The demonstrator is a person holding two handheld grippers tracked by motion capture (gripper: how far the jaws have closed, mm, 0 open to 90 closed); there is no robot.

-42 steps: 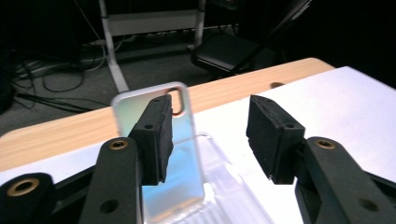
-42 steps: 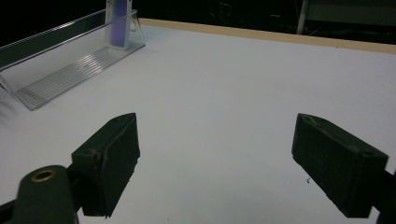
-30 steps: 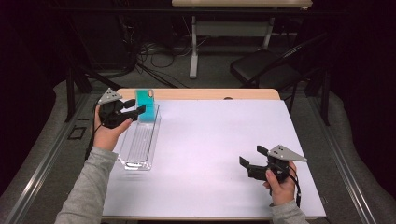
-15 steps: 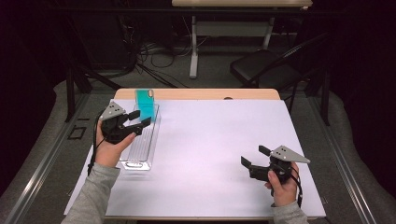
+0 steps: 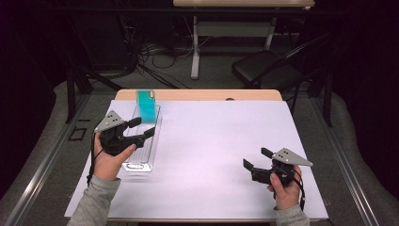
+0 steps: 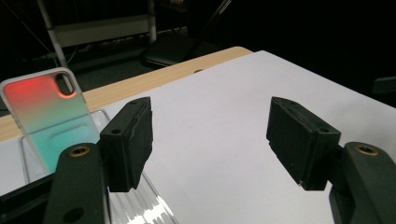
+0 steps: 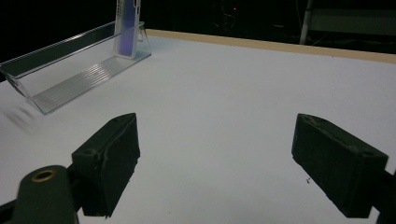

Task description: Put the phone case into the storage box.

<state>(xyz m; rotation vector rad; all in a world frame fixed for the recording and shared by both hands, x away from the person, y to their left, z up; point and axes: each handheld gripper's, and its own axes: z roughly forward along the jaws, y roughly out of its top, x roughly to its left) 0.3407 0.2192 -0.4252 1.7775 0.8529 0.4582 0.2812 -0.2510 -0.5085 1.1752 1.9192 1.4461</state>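
**Teal phone case stands in the clear rack, both grippers empty**

Teal and glossy, shading to red at its camera cut-out, the clear-rimmed phone case (image 6: 44,119) stands upright in the far end of the long, ridged, clear plastic rack (image 5: 143,150) at the left of the white table sheet (image 5: 211,150). That reads as the main step done: the case sits slotted in the rack with nothing holding it.

Near the middle of the rack, the left gripper (image 5: 141,129) hangs just on the near side of the case and apart from it. Its jaws have just been opening, and its own view shows them spread with only bare sheet and a strip of rack between them. What is left, by my judgement, is small: carry this gripper clear of the rack without brushing the case, which leans on a thin edge and could tip.

Across the middle of the table the sheet lies bare, so nothing stands in the way there.

At the near right the right gripper (image 5: 256,160) rests low over the sheet, well apart from the rack, jaws wide and holding nothing.

Beyond the far edge, a strip of bare wooden tabletop (image 5: 211,95) shows, then a dark folding chair (image 5: 266,70) and loose cables (image 5: 146,56) on the floor, all well away from the work.
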